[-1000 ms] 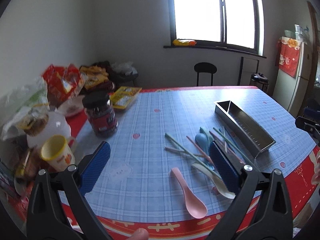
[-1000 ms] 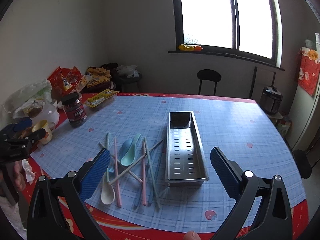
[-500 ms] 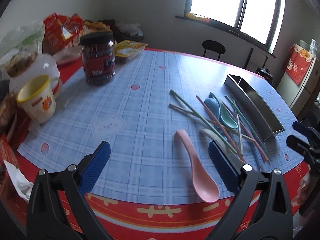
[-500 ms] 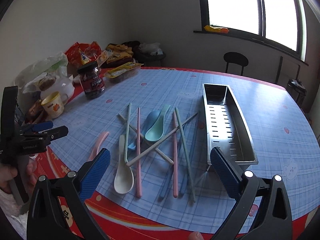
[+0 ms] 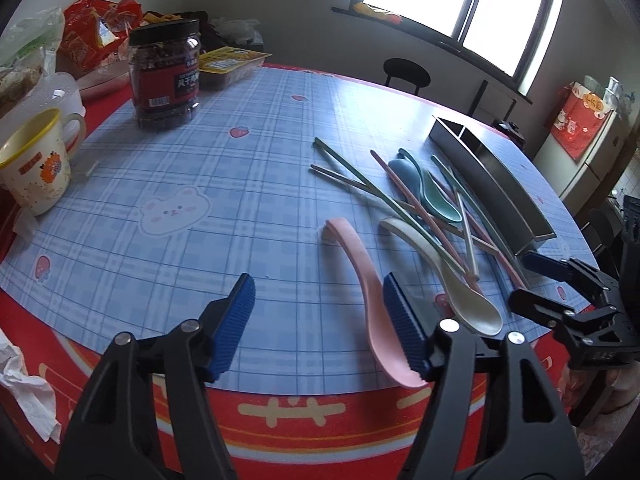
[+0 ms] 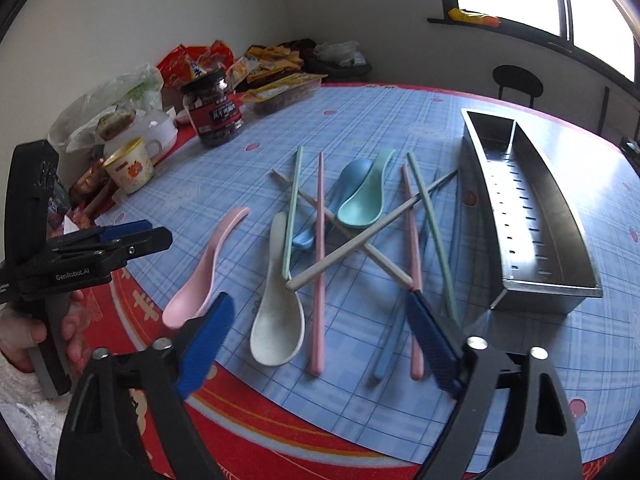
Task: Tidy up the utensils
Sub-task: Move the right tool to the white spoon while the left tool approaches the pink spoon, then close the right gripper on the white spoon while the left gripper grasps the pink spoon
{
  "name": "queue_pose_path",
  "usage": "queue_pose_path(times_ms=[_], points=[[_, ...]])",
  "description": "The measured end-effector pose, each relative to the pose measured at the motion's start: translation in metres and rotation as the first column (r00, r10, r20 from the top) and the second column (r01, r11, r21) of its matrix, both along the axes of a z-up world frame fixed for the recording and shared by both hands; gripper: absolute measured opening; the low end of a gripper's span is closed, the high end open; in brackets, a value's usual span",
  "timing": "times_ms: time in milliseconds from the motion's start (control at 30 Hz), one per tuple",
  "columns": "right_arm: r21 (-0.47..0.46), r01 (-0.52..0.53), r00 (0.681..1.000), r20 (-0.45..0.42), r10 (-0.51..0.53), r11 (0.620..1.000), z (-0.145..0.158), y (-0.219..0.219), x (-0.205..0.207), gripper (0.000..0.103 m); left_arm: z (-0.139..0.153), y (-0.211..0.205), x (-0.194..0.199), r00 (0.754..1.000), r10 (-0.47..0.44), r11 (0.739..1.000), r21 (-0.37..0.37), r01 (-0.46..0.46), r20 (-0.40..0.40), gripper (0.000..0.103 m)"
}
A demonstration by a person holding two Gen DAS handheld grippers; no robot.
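Note:
Several spoons and chopsticks lie crossed on the blue checked mat. A pink spoon (image 5: 362, 280) (image 6: 204, 268) lies nearest the front edge, a cream spoon (image 6: 278, 312) (image 5: 452, 280) beside it, and blue (image 6: 336, 200) and teal (image 6: 366, 196) spoons behind. A steel perforated tray (image 6: 532, 216) (image 5: 492, 184) stands to their right. My left gripper (image 5: 320, 320) is open, low over the mat, its right pad beside the pink spoon's bowl. My right gripper (image 6: 320, 344) is open, low over the cream spoon and pink chopsticks (image 6: 319, 260).
A dark jar (image 5: 166, 76), a yellow-rimmed mug (image 5: 34, 160), a white tub and snack bags stand at the table's left. Crumpled tissue (image 5: 24, 396) lies at the front left edge. A black chair (image 5: 406, 72) stands beyond the table under the window.
Both grippers have dropped lower and moved closer to the utensils. The left now has the pink spoon's bowl beside its right pad; the right now hangs over the cream spoon.

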State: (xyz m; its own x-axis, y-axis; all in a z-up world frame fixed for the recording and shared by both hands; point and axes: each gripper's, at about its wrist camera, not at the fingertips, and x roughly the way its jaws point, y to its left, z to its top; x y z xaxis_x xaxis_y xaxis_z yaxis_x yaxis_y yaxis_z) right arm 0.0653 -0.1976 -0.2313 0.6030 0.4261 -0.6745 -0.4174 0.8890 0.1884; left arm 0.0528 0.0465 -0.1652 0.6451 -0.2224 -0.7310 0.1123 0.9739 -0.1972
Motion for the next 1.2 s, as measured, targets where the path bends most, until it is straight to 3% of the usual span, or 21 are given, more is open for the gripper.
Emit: queue_pose_path(times_ms=[200,300,933,1067,1200], points=[[-0.002,-0.062,0.997,-0.040,0.062,0.998,-0.008,0.012,0.003,0.042,-0.004,-0.009,0.001,0.999,-0.051,0.999,0.010,0.051,0.010,0.050],[0.008,-0.083,0.995,-0.050,0.083,0.997,-0.010,0.017,0.005,0.032,-0.005,-0.011,0.004,0.998,-0.060,0.998,0.009,0.059,0.011,0.047],[0.003,-0.106,0.989,-0.104,0.105,0.994,-0.026,0.032,0.025,0.029,-0.021,-0.013,0.012,0.995,-0.094,0.994,-0.060,0.092,-0.021,0.045],[-0.020,-0.108,0.990,-0.090,0.106,0.994,-0.027,0.036,0.023,0.014,-0.022,-0.017,0.011,0.992,-0.120,0.991,-0.060,0.118,-0.030,0.040],[-0.011,-0.132,0.988,-0.088,0.130,0.991,-0.029,0.037,0.021,0.010,-0.023,-0.022,0.008,0.989,-0.141,0.989,-0.052,0.139,-0.039,0.038]])
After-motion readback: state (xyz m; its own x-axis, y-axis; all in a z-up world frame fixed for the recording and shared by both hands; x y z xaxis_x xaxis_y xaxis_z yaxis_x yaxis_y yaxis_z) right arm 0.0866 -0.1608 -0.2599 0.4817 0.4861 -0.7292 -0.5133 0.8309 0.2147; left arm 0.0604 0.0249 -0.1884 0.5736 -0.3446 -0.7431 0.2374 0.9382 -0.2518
